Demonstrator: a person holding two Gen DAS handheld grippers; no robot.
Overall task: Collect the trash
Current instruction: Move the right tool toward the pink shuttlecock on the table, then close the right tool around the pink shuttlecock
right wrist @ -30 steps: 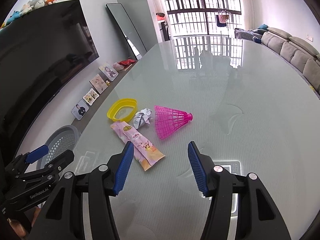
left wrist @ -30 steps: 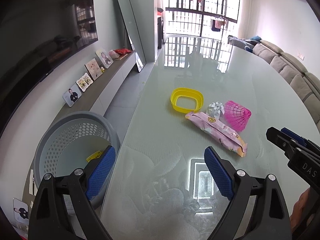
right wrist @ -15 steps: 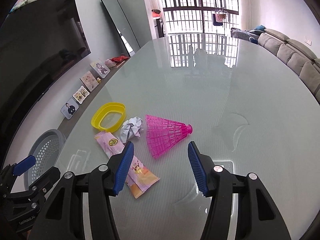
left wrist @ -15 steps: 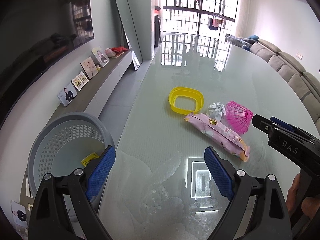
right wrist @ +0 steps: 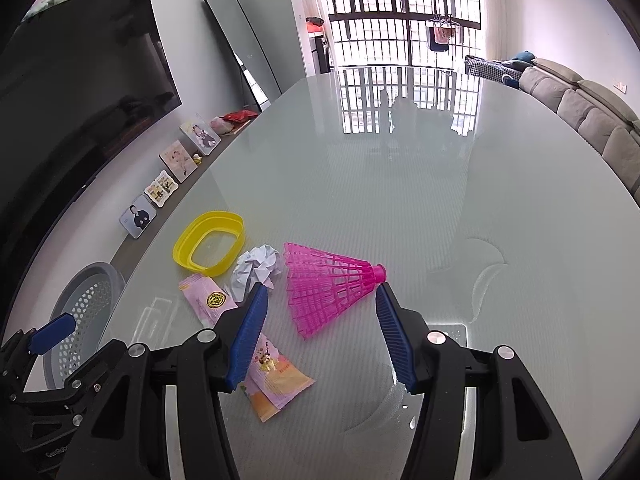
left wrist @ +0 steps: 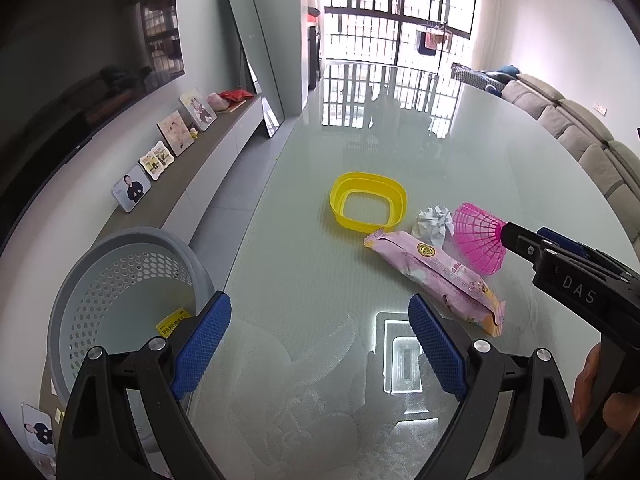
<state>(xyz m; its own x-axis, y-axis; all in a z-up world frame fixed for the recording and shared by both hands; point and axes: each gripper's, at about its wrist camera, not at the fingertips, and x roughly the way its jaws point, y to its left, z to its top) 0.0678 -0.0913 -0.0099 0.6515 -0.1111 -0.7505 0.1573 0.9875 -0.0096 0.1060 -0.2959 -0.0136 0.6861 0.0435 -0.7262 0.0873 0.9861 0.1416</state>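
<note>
Since a second earlier, the right gripper had been carried forward until the pink shuttlecock lay framed between its spread blue pads, with nothing clamped.

In the left wrist view, the left gripper was held with its jaws wide apart over the glass table, nothing being gripped. A grey perforated basket was seen at 8 o'clock, off the table edge, with a yellow scrap inside. At about 1 o'clock from the left gripper, a yellow ring-shaped tray, a crumpled paper ball, a pink snack wrapper and the shuttlecock were clustered near one another. The right gripper was seen entering from 3 o'clock, its tip at the shuttlecock.

In the right wrist view, the shuttlecock lay on its side, cork end pointing to 3 o'clock. The paper ball was just beside it at 9 o'clock, the tray further at 10 o'clock. The wrapper was partly hidden behind the left pad. The basket was seen at 9 o'clock.
</note>
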